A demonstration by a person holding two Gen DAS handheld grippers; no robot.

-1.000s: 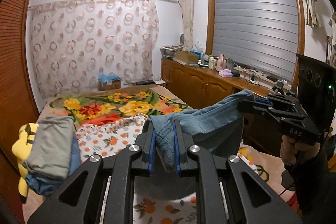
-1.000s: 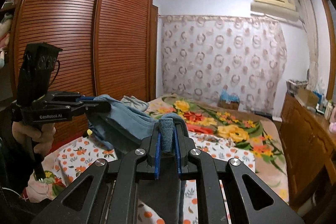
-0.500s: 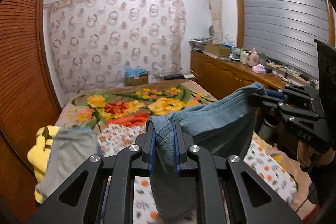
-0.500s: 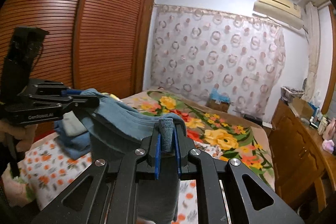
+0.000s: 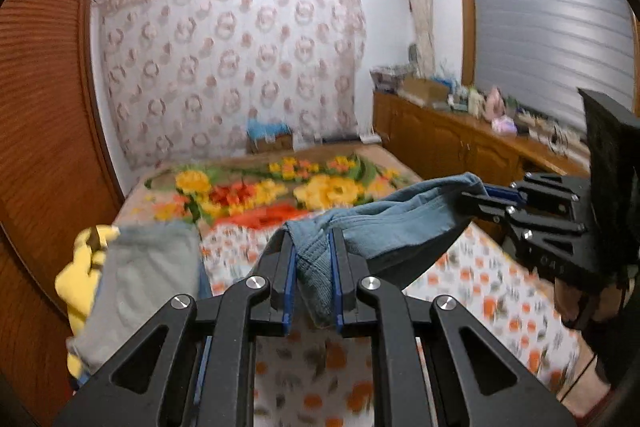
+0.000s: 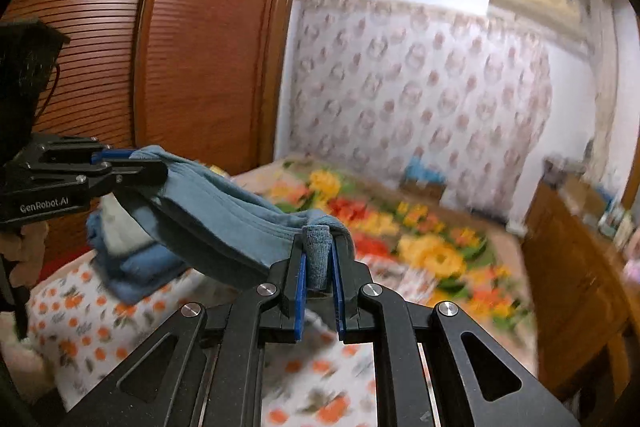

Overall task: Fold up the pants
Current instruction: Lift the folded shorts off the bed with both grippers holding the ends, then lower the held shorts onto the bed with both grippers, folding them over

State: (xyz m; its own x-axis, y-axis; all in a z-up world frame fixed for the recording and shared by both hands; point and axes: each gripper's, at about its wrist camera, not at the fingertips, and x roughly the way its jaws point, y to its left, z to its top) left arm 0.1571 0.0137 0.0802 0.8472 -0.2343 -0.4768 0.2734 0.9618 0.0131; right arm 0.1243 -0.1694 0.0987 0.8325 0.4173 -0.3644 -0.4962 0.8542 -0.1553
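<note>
Blue pants are hanging in the air above the bed, each end being pinched by the clamped left gripper and right gripper, likely so the cloth stays taut for folding.

Blue-grey pants hang stretched in the air, both ends pinched.
</note>
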